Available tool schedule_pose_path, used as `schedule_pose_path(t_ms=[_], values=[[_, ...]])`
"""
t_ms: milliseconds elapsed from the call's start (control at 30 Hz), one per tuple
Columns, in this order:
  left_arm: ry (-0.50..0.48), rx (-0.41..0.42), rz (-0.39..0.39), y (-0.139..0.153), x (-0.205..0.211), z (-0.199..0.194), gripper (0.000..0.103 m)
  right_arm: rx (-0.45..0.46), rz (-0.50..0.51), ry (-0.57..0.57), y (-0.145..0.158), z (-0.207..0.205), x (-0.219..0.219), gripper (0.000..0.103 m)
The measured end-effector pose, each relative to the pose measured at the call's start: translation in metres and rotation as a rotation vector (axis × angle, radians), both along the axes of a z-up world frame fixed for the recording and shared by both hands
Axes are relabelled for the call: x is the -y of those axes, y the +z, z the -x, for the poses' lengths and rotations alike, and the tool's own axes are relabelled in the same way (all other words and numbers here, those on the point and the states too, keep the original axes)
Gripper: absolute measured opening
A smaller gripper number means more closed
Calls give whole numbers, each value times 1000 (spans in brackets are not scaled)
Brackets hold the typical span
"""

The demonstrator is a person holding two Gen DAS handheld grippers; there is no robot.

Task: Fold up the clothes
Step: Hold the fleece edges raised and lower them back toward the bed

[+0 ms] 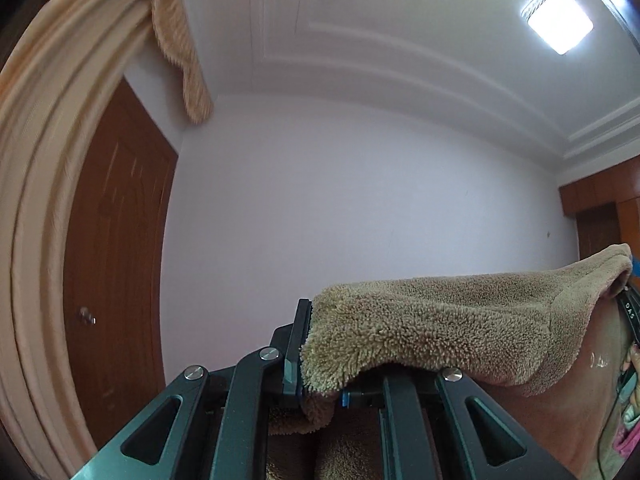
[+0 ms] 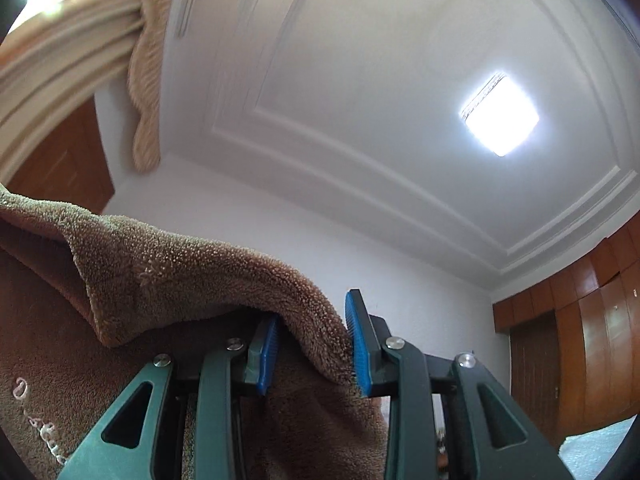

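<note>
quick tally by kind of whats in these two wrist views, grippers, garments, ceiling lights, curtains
two-finger grippers: 2, left gripper and right gripper
tan fleece garment: 1, gripped by both
square ceiling light: 1
beige pleated curtain: 1
total: 5

White capitals "DAS" (image 1: 631,309) stand on a dark curved strap or band at the right edge of the left wrist view, beside the edge of the fleecy tan garment (image 1: 440,320); whatever letters may follow are cut off by the picture's rim. In the right wrist view, pale embroidered cursive lettering (image 2: 38,428) runs down the brown inner face of the same garment at the lower left, but it is seen slantwise and partly hidden, so it cannot be read.
</note>
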State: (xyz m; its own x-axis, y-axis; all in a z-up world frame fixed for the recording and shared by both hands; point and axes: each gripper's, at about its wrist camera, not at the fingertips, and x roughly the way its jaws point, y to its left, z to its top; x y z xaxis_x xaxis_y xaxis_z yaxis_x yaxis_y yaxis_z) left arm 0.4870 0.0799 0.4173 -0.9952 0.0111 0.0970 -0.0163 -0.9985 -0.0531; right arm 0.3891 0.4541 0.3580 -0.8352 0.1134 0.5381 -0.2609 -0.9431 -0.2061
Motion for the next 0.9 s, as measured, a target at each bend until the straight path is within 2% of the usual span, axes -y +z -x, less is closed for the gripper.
schedule_pose_path(t_ms=[167, 433, 567, 767, 900], values=[[26, 206, 8, -51, -24, 95, 12, 177, 14, -9, -34, 86, 1, 34], [92, 533, -26, -149, -24, 221, 12, 457, -5, 36, -112, 206, 16, 34], [118, 627, -21, -187, -22, 265, 12, 569, -25, 46, -143, 258, 27, 34], [157, 733, 11, -218, -25, 327, 12, 695, -20, 57, -183, 320, 26, 34], [188, 836, -14, -243, -24, 363, 12, 780, -55, 59, -212, 345, 25, 34]])
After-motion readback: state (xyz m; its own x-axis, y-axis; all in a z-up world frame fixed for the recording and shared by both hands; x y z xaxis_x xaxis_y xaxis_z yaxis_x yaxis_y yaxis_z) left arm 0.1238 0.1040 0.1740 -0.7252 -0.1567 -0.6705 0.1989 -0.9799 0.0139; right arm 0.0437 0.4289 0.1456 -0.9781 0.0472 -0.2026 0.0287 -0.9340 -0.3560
